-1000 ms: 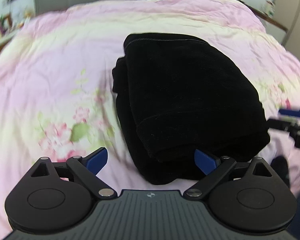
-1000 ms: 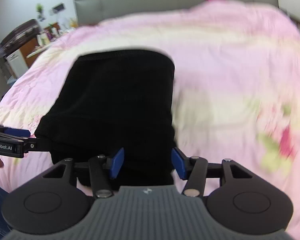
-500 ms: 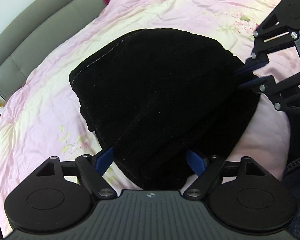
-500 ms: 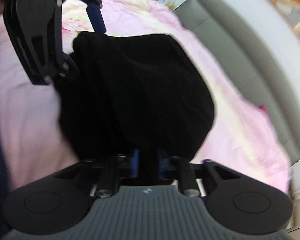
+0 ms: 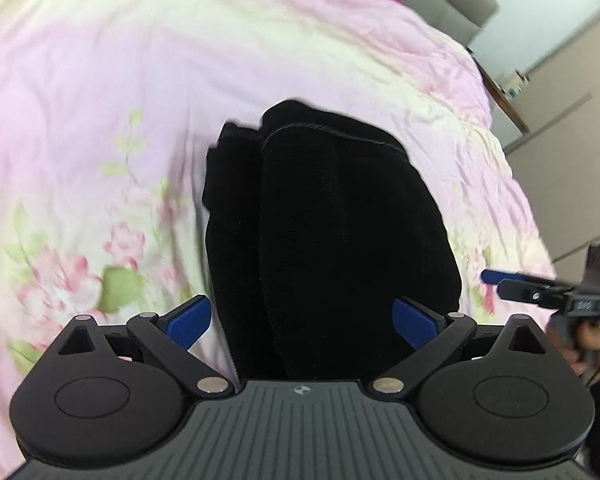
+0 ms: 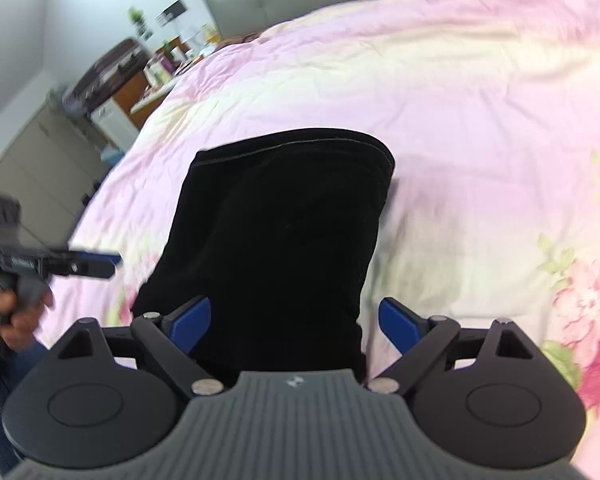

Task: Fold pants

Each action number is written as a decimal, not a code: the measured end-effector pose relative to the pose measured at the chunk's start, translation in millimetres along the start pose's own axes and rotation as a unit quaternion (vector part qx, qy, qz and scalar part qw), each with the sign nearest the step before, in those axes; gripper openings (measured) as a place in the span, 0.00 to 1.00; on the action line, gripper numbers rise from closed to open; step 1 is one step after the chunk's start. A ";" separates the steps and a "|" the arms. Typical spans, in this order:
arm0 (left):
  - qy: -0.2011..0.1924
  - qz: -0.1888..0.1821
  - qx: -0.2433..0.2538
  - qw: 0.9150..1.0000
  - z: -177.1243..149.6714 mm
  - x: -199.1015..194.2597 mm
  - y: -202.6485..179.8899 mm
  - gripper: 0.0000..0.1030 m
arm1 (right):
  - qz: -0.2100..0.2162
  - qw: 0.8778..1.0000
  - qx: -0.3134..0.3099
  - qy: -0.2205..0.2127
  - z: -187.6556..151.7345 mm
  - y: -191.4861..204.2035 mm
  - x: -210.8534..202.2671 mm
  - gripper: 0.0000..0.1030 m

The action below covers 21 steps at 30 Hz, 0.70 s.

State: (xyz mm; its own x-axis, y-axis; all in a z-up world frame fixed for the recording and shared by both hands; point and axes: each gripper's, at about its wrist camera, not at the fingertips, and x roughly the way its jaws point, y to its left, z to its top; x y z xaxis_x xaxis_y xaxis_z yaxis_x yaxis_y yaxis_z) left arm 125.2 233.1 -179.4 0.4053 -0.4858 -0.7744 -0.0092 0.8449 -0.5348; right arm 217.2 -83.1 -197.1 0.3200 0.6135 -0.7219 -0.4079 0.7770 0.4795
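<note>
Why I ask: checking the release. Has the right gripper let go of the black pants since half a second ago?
Yes. The right gripper has just opened; the pants lie folded on the pink duvet.

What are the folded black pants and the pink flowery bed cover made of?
The folded black pants look like thick, soft matte fabric, maybe fleece or velour: they reflect no light and show a stitched hem. The pink flowery bed cover looks like thin, smooth woven cloth, probably cotton: fine wrinkles, printed flowers.

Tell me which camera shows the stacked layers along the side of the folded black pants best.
The left wrist view: the folded black pants lie on the pink quilt with their layered edge facing it, the separate folds visible. The right wrist view shows mainly the flat top panel and its stitched hem.
</note>
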 end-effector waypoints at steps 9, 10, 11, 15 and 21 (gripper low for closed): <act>0.022 -0.020 -0.086 0.996 15.0 43.2 44.0 1.00 | 0.061 0.985 0.154 0.046 21.2 -77.2 76.3 0.86; 0.024 -0.023 -0.086 0.996 17.0 47.7 46.8 1.00 | 0.076 0.982 0.166 0.045 25.1 -88.0 75.4 0.87; 0.027 -0.029 -0.086 0.996 19.4 53.2 49.8 1.00 | 0.089 0.979 0.177 0.045 26.3 -95.7 80.2 0.90; 0.037 -0.067 -0.086 0.993 21.3 71.5 59.2 1.00 | 0.134 0.969 0.203 0.051 30.3 -109.6 107.6 0.95; 0.039 -0.126 -0.091 0.987 19.9 90.0 67.3 1.00 | 0.203 0.952 0.221 0.058 33.7 -114.6 143.8 0.95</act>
State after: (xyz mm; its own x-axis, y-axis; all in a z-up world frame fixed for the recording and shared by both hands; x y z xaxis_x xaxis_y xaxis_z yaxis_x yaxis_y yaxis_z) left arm 179.3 250.7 -278.4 0.3432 -0.6979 -0.6286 -0.0846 0.6436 -0.7607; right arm 338.8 -79.3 -339.0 0.1054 0.8765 -0.4698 -0.0701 0.4778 0.8757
